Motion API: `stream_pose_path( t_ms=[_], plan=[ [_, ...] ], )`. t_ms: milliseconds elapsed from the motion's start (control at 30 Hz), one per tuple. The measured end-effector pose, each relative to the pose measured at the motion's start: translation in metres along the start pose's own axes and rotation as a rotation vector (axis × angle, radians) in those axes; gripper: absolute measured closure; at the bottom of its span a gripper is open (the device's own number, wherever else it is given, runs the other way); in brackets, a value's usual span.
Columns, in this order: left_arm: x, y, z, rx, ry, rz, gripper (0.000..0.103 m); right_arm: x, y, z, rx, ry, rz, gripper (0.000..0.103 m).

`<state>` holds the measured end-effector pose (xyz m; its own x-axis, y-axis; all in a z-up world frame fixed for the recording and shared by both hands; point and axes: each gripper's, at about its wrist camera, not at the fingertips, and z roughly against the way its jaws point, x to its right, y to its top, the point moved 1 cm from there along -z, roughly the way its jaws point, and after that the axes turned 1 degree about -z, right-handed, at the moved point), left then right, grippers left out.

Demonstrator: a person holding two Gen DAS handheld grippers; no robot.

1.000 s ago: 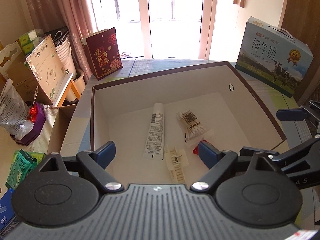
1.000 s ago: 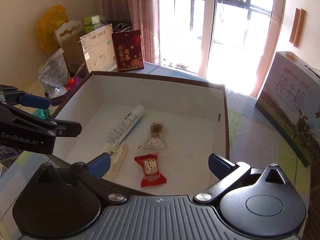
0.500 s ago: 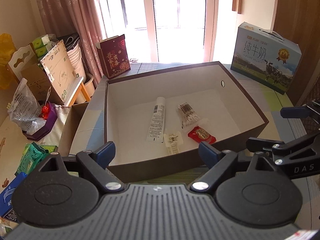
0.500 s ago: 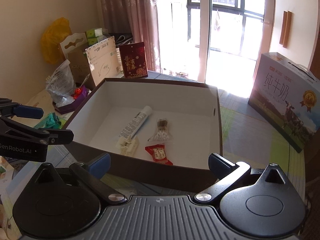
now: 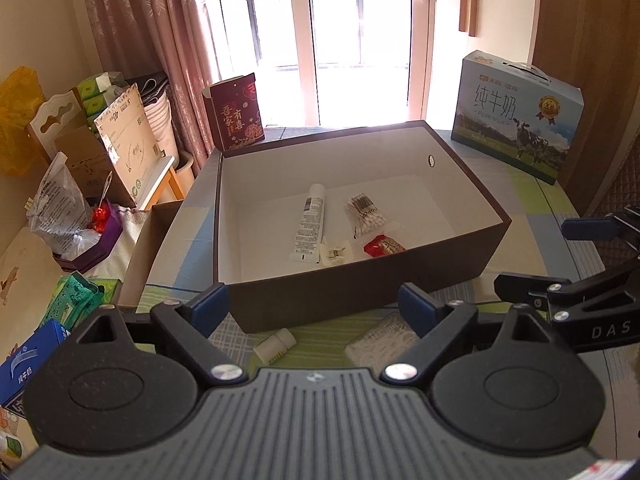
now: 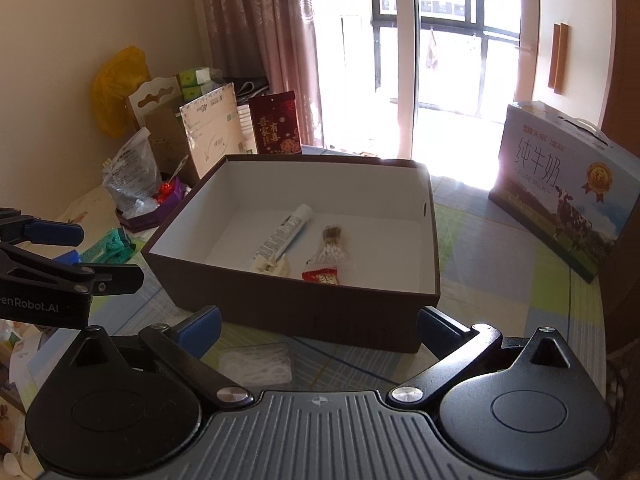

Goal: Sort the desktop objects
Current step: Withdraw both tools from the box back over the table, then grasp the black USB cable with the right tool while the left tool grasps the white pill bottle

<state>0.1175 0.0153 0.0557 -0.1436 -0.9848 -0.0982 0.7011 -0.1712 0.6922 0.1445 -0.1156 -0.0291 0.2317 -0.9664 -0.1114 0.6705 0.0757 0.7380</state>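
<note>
- Brown outside and white inside, the open box [image 5: 360, 280] sits on the surface [image 5: 532, 192], which wears a green and blue checked cloth.
- Inside the box, a white tube [image 5: 309, 222] lies lengthwise near the middle of the floor.
- A clear packet of cotton swabs [image 5: 365, 216] lies just beside the tube, towards the box's right wall.
- A small cream-coloured item [image 5: 336, 254] rests at the tube's near end, close to the box's front wall; what it is cannot be made out.
- A red candy wrapper [image 5: 383, 246] lies just beside that item, below the swabs.
- Outside the box, just in front of its front wall, a small white bottle [image 5: 275, 345] lies on its side.
- A clear flat packet [image 5: 384, 342] of white bits lies near the bottle, also in front of the box.
- The left gripper [image 5: 314, 306] hangs in front of the box with its jaws spread wide and nothing between them.
- The right gripper [image 6: 318, 328] is likewise spread and empty, in front of the box's front wall.
- A blue milk carton [image 5: 518, 114] stands beyond the box's right side.
- A dark red gift bag [image 5: 236, 114] stands behind its far left corner.
</note>
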Motion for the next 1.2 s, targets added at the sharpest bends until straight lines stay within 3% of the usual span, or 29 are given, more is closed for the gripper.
stream_pose_path(
  t_ms=[800,1200],
  plan=[
    [-0.004,-0.066,0.0,-0.102,-0.023,0.103,0.013,-0.011,-0.064,0.01,-0.077,-0.022,-0.026,0.002],
    [-0.014,-0.108,-0.007,-0.16,-0.024,0.117,0.013,0.0,-0.109,0.011,-0.158,-0.055,-0.127,0.002]
  ],
)
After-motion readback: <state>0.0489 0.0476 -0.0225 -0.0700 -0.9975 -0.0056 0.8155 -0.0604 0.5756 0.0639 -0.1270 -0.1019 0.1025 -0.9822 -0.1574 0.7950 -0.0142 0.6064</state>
